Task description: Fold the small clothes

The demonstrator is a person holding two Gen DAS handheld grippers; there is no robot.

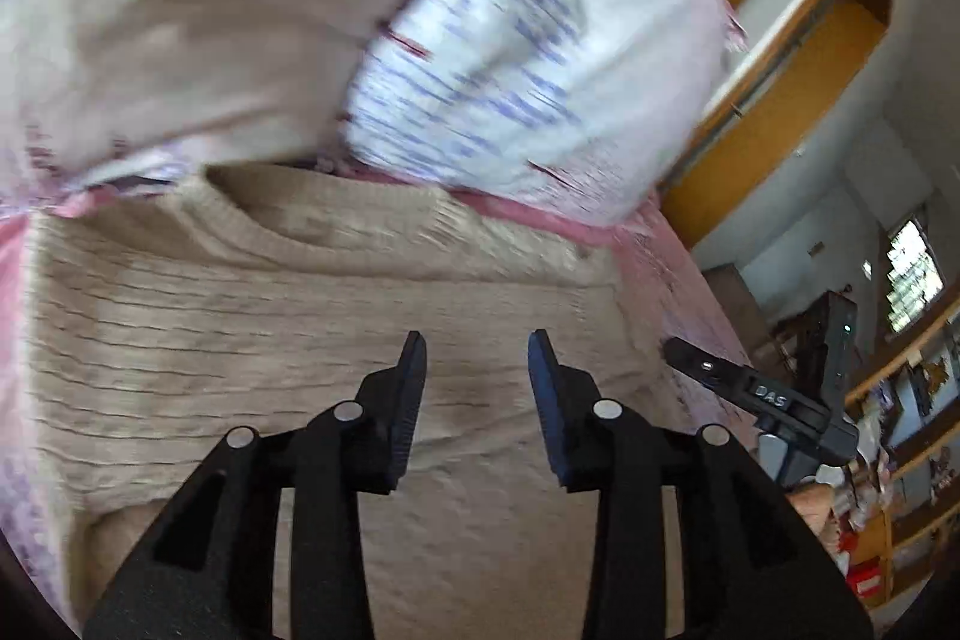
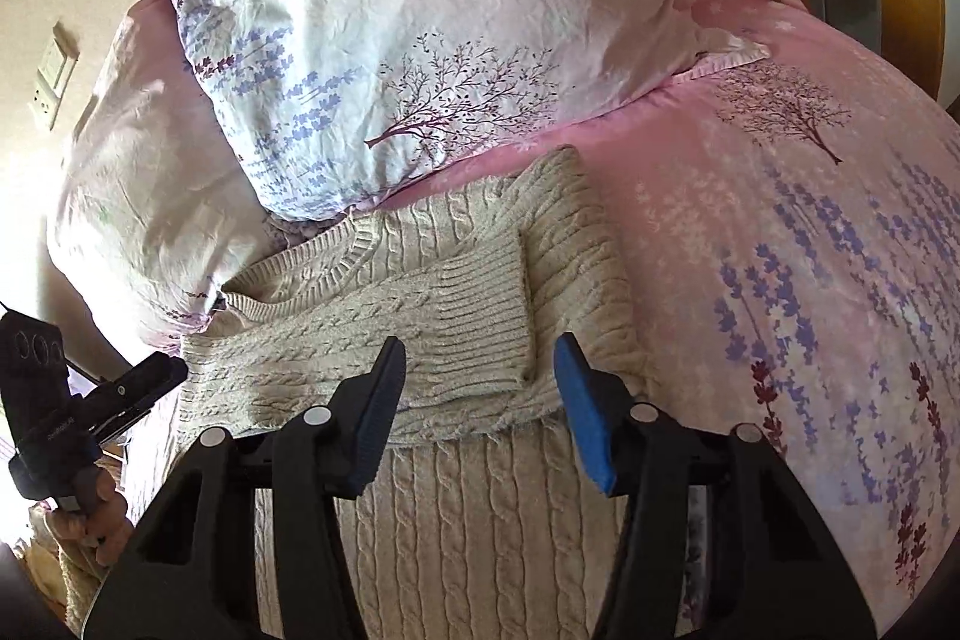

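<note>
Two gaping tongs [image 1: 477,349] over sweater [image 2: 456,292]

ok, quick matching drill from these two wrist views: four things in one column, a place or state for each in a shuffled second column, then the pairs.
Column 1
1. sweater
2. sleeve
3. pillow
4. right gripper

Column 2
A. propped at the head of the bed, beyond the collar
B. open, fingers empty above the knit
C. folded across the chest
D. lying flat on the pink bedsheet

Pairs: 1-D, 2-C, 3-A, 4-B

The left gripper is open too, hovering over the same knit.
</note>
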